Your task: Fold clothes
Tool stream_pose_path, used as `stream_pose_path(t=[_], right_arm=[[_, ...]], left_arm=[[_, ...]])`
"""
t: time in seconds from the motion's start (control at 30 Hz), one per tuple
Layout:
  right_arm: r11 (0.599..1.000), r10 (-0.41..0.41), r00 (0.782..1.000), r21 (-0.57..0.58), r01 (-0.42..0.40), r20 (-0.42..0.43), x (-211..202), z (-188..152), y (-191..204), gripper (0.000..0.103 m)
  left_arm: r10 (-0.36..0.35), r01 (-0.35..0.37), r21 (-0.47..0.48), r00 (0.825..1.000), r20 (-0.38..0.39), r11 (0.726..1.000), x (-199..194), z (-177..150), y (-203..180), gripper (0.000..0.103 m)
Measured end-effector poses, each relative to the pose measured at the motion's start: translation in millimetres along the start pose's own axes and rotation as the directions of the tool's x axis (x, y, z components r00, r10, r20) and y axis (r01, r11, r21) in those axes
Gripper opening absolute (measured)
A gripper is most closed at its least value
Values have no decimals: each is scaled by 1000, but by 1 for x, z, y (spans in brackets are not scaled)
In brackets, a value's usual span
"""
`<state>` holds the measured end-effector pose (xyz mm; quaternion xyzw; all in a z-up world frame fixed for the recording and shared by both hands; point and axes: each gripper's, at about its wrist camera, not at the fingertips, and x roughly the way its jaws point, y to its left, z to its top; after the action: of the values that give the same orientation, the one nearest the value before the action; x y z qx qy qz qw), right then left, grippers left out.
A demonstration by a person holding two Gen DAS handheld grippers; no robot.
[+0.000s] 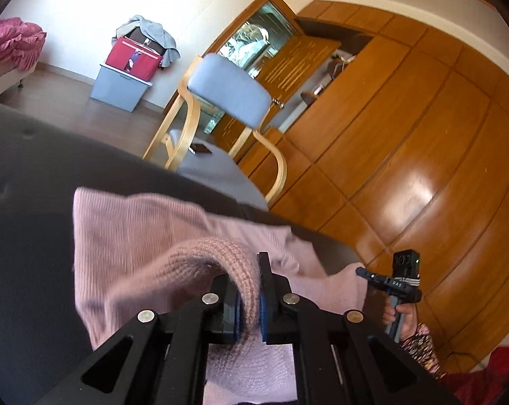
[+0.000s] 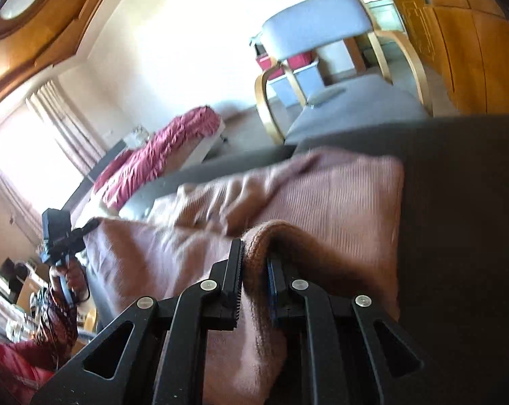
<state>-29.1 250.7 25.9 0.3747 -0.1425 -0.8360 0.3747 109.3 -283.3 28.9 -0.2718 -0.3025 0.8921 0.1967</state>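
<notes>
My left gripper (image 1: 249, 290) and my right gripper (image 2: 256, 280) were each clamped tight on a bunched fold of the pink knit sweater (image 1: 146, 236), which lay spread over the dark sofa (image 1: 28, 175).

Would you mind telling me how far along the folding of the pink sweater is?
Early to midway. Done: the pink sweater is laid on the dark sofa. In hand: the left gripper and right gripper are each shut on a ribbed edge, lifting it. Left: bringing those edges over and flattening; no neat finished fold shows yet.
</notes>
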Motion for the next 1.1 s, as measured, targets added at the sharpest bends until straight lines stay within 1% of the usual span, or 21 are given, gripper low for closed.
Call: stream_pose_path(t=[0.1, 0.17, 0.23, 0.3, 0.33, 0.4, 0.43, 0.47, 0.5, 0.57, 0.6, 0.67, 0.7, 0.73, 0.77, 0.83, 0.9, 0.97, 1.07, 1.1], right_arm=[[999, 10, 999, 42, -11, 40, 16, 32, -15, 13], [997, 10, 998, 79, -14, 58, 28, 51, -27, 13], [992, 10, 997, 125, -19, 74, 41, 68, -41, 9], [986, 3, 996, 165, -18, 91, 53, 81, -55, 8], [983, -6, 994, 184, -15, 110, 56, 86, -63, 2], [974, -25, 989, 225, -9, 148, 62, 95, -80, 1], [967, -32, 987, 254, -9, 156, 66, 96, -89, 1], [961, -17, 989, 276, -25, 149, 70, 95, -94, 1], [955, -1, 990, 293, -40, 139, 73, 93, -98, 4], [961, 39, 996, 270, -60, 81, 76, 85, -91, 6], [973, 30, 998, 227, -42, 53, 74, 79, -84, 7], [992, -6, 1000, 127, 7, -7, 68, 65, -65, 24], [994, -33, 999, 105, 35, -28, 65, 58, -59, 46], [993, -67, 997, 97, 72, -50, 60, 49, -54, 63], [992, -74, 996, 102, 80, -57, 55, 41, -50, 65], [993, -13, 999, 116, 19, -47, 43, 29, -46, 65], [992, 12, 999, 124, -7, -37, 39, 23, -42, 65], [993, -11, 997, 116, 21, -83, 48, 19, -39, 65], [996, -45, 982, 63, 58, -184, 80, 10, -29, 64], [998, -57, 975, 25, 63, -216, 92, 8, -21, 39]], left_arm=[[-3, 5, -61, 999, 38, 998, 16, 20, 14, 6], [-20, 29, -133, 997, 68, 991, 30, 32, 31, 6], [-43, 63, -208, 994, 98, 976, 41, 38, 49, 6], [-63, 97, -275, 989, 132, 957, 52, 41, 66, 6], [-68, 111, -301, 986, 150, 947, 56, 42, 74, 6], [-77, 137, -354, 981, 178, 925, 66, 39, 89, 6], [-80, 144, -377, 981, 179, 915, 71, 37, 96, 6], [-84, 141, -391, 983, 160, 910, 78, 33, 102, 6], [-87, 138, -404, 986, 142, 904, 85, 29, 107, 6], [-88, 128, -404, 989, 116, 906, 92, 22, 115, 8], [-86, 125, -401, 990, 114, 908, 92, 17, 117, 10], [-93, 134, -403, 989, 119, 905, 95, 7, 125, 15], [-108, 153, -419, 986, 130, 895, 97, 1, 129, 16], [-126, 176, -441, 982, 141, 880, 98, -6, 135, 17], [-139, 192, -458, 979, 147, 868, 98, -11, 139, 17], [-147, 197, -467, 979, 140, 862, 97, -16, 140, 17], [-143, 192, -448, 980, 141, 873, 94, -16, 136, 19], [-144, 183, -440, 982, 122, 879, 92, -15, 131, 22], [-146, 167, -435, 986, 81, 885, 91, -15, 123, 24], [-147, 162, -433, 987, 68, 887, 90, -15, 121, 24]])
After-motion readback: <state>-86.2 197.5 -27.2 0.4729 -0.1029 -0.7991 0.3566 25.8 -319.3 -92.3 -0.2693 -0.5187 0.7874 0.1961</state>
